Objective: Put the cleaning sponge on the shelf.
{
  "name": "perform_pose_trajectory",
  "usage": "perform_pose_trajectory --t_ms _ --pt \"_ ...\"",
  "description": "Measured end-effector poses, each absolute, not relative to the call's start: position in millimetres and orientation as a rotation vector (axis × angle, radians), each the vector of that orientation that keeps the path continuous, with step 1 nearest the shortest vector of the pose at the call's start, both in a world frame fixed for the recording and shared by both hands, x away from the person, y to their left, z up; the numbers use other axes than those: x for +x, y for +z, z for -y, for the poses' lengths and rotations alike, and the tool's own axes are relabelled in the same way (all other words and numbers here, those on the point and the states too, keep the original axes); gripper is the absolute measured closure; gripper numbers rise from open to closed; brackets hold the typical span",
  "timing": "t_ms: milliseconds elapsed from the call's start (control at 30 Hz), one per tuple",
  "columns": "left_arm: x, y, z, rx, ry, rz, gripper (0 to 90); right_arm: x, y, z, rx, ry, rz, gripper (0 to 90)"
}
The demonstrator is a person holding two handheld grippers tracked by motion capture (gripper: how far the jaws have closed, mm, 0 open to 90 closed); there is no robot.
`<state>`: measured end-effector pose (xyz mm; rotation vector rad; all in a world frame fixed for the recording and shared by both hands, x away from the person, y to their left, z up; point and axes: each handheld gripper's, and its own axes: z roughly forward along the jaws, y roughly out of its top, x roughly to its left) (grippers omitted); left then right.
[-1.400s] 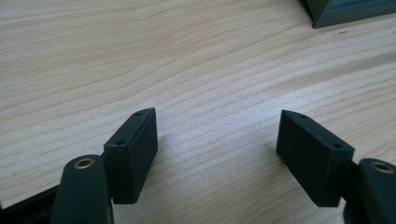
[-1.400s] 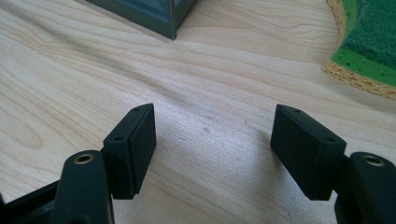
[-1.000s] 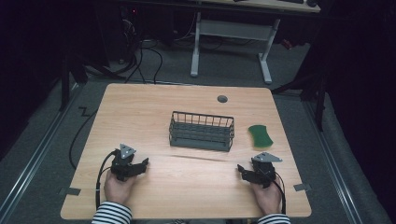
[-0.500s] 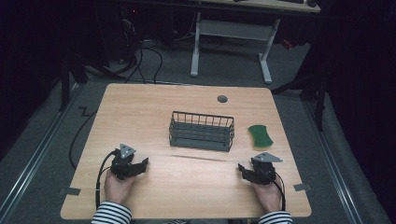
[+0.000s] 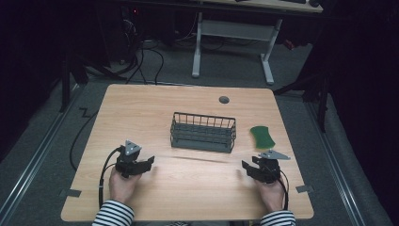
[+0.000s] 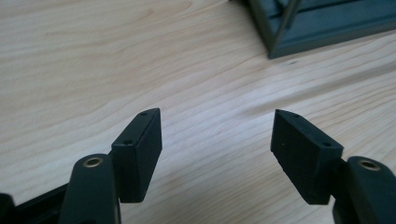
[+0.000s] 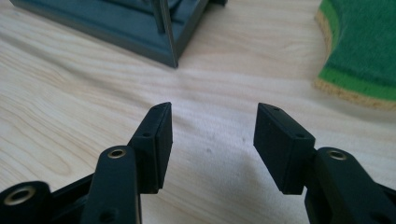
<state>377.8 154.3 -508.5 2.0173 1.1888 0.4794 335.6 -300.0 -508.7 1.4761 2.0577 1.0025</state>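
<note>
High view: both grippers, left gripper and right gripper, low over table, jaws apart, empty; wire basket at centre, green sponge just beside its right end.

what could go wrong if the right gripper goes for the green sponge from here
The sponge lies flat and close to the wire basket, so a sweep by the open right gripper might knock the basket's end. Being flat, the sponge may slide on the smooth table rather than lift when the jaws close. It also sits near the table's right edge, so a push could send it off.
</note>
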Motion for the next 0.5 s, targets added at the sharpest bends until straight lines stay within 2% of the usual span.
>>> perform_pose_trajectory --t_ms 500 --pt "403.4 -477.1 -115.5 2.041 0.452 -1.085 44.0 365.3 -486.3 282.9 1.435 1.056 -2.097 56.2"
